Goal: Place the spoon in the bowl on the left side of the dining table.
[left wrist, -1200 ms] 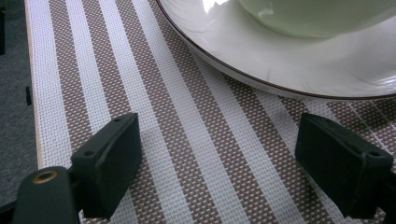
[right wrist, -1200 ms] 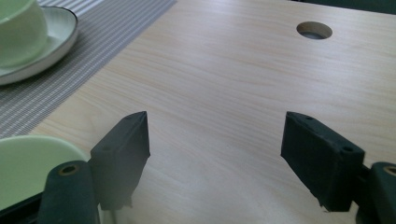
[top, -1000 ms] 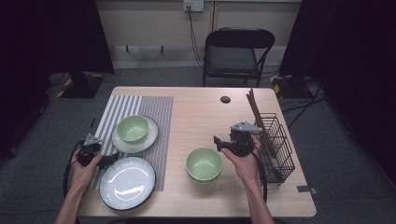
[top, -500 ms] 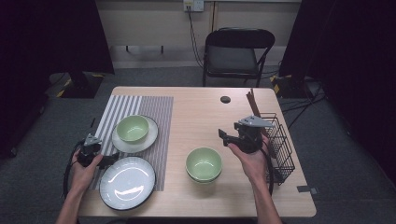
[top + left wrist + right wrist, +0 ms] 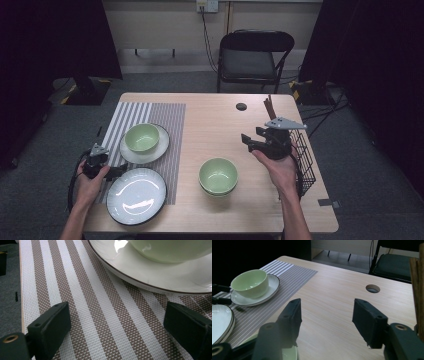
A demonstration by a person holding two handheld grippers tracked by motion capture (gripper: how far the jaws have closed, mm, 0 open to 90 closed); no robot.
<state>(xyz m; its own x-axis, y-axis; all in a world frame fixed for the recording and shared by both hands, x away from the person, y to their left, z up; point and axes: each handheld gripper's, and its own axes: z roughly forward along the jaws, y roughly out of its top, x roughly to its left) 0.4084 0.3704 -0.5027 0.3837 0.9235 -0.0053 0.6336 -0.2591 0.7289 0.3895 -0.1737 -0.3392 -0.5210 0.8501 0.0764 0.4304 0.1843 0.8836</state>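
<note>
The right gripper (image 5: pixel 254 141) is hovering above and beside the pale green ceramic bowl (image 5: pixel 218 175), its empty jaws apart and just closing. The left gripper (image 5: pixel 117 327) is resting with jaws spread over the striped woven placemat (image 5: pixel 82 297).

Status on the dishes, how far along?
Done: one green bowl sits on the small plate. In hand: nothing; right gripper hovers empty, jaws just been closing; left gripper open over the mat. Left, probably: the middle bowl on bare table and the large plate.

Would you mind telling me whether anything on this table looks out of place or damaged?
Nothing stands out. The bowl on the mat sits upright on its plate, the large plate lies flat, and the other bowl stands upright on bare wood.
</note>
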